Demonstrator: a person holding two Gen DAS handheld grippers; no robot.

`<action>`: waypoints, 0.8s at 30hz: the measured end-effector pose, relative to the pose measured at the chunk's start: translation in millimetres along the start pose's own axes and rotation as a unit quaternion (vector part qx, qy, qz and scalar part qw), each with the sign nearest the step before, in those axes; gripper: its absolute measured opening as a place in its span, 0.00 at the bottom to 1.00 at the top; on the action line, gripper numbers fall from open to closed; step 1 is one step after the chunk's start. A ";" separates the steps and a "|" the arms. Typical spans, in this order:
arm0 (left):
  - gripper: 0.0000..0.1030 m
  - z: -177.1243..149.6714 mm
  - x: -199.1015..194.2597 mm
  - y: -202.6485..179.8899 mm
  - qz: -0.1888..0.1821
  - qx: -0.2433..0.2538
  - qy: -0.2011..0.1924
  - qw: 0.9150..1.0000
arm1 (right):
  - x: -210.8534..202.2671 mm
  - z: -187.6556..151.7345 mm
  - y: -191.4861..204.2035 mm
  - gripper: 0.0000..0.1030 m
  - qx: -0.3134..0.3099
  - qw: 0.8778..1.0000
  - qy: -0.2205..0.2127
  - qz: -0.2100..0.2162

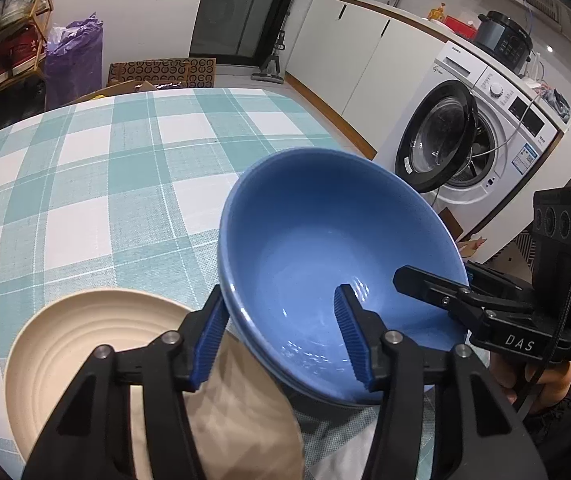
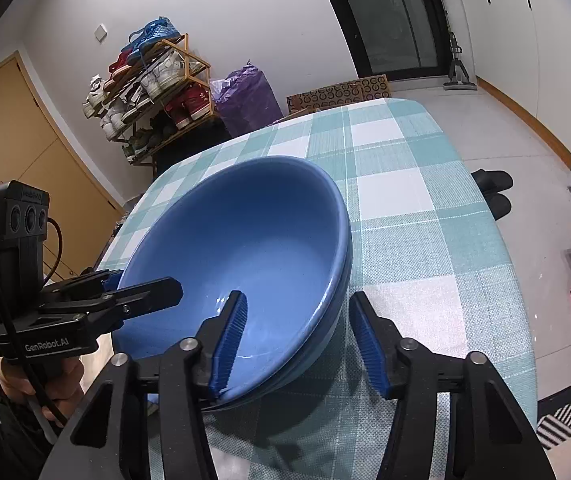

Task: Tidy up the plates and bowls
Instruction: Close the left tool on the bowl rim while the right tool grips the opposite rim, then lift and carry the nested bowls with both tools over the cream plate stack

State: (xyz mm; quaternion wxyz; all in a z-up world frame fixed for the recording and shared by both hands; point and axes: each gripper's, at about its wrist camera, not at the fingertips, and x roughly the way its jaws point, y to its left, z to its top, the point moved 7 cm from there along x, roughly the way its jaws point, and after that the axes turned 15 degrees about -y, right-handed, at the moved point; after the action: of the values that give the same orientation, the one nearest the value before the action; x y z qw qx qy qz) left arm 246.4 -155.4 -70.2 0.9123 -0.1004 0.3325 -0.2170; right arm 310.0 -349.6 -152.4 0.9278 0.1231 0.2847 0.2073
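Left wrist view: the left gripper (image 1: 281, 332) straddles the near rim of the blue bowl (image 1: 325, 248), one ribbed blue finger outside the wall, the other inside; its jaws are part-way closed, and I cannot tell whether the pads press the wall. Opposite, the right gripper (image 2: 297, 336) straddles the other rim the same way, its outer pad clearly off the bowl. Just beside the bowl lies a cream ridged plate (image 1: 81, 340) on the teal checked tablecloth (image 1: 97, 168).
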 end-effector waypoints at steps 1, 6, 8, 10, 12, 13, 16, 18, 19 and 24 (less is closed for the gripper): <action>0.50 0.2 -0.7 0.1 0.000 0.001 -0.001 1.000 | -0.5 0.6 0.4 0.49 -0.001 1.000 -0.001 0.000; 0.50 0.0 -2.0 -0.4 0.005 0.006 -0.002 1.000 | -3.8 1.9 3.5 0.49 -0.011 1.000 -0.005 -0.006; 0.50 0.2 -2.4 -0.7 0.007 0.007 -0.003 1.000 | -5.2 2.3 3.9 0.48 -0.012 1.000 -0.008 -0.007; 0.50 0.3 -3.1 -1.2 0.009 0.008 -0.003 1.000 | -6.6 3.2 4.2 0.48 -0.015 1.000 -0.010 -0.007; 0.50 0.4 -3.4 -1.3 0.011 0.009 -0.004 1.000 | -7.7 3.4 4.8 0.48 -0.018 1.000 -0.012 -0.009; 0.50 0.4 -3.6 -1.4 0.012 0.009 -0.004 1.000 | -8.5 3.3 5.2 0.48 -0.019 1.000 -0.012 -0.010; 0.50 0.6 -4.6 -2.8 0.013 0.012 -0.005 1.000 | -10.2 2.7 5.9 0.48 -0.022 1.000 -0.015 -0.013; 0.50 1.3 -4.7 -3.9 0.014 0.013 -0.005 1.000 | -10.8 1.9 5.7 0.48 -0.022 1.000 -0.014 -0.014; 0.50 1.6 -4.9 -4.5 0.015 0.014 -0.006 1.000 | -11.2 1.9 5.5 0.48 -0.022 1.000 -0.013 -0.015; 0.50 2.2 -6.5 -7.3 0.016 0.018 -0.008 1.000 | -13.3 1.3 4.9 0.48 -0.022 1.000 -0.012 -0.019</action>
State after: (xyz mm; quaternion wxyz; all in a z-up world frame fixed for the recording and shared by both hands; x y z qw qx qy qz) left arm 241.0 -158.7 -62.4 0.9199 -0.0803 0.3228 -0.2077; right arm 299.2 -351.5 -143.3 0.9374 0.0994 0.2711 0.1949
